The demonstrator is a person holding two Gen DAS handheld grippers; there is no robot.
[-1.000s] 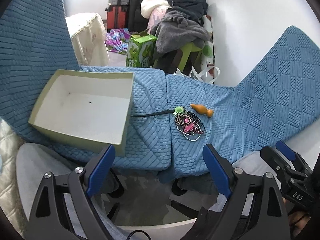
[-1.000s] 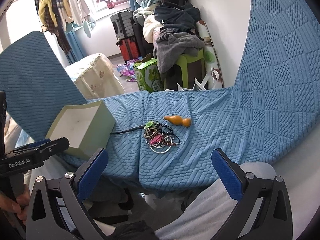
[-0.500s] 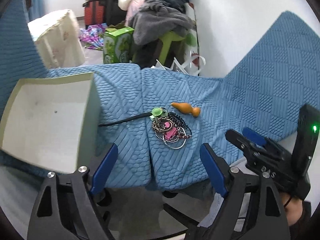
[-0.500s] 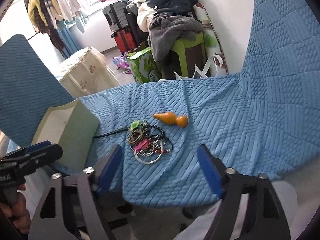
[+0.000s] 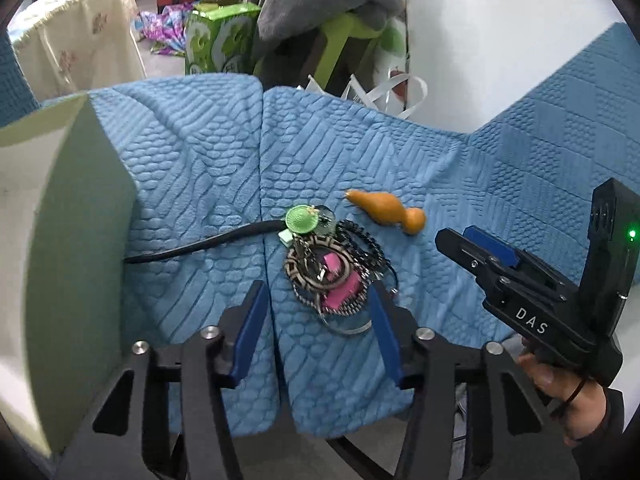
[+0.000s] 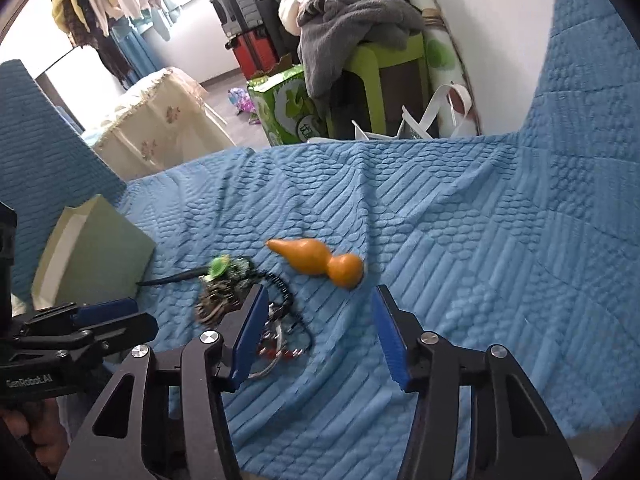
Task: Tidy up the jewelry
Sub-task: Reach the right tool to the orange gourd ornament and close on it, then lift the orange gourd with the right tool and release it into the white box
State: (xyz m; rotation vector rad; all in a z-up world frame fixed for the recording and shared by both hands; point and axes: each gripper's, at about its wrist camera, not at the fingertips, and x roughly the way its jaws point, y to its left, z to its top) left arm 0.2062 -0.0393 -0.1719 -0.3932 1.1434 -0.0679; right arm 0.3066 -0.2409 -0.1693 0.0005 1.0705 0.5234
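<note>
A tangled pile of bracelets and chains (image 5: 328, 276) with a pink piece and a green pendant (image 5: 302, 219) lies on the blue quilted cover (image 5: 192, 168). An orange gourd (image 5: 386, 211) lies just beyond the pile. My left gripper (image 5: 316, 300) is open, its jaws on either side of the near end of the pile. My right gripper (image 6: 318, 308) is open, just short of the gourd (image 6: 318, 262), with the pile (image 6: 240, 300) at its left finger. A pale green open box (image 5: 52, 240) stands at the left.
A black cord (image 5: 200, 242) runs from the green pendant to the box. The right gripper shows in the left wrist view (image 5: 476, 246). Beyond the cover's far edge are a green carton (image 5: 218, 36), a green stool with grey clothes (image 6: 356, 36) and a white wall.
Both grippers have moved forward and down toward the jewelry pile. Both sets of jaws have narrowed but remain open. The box has slid to the left edge of the left wrist view.
</note>
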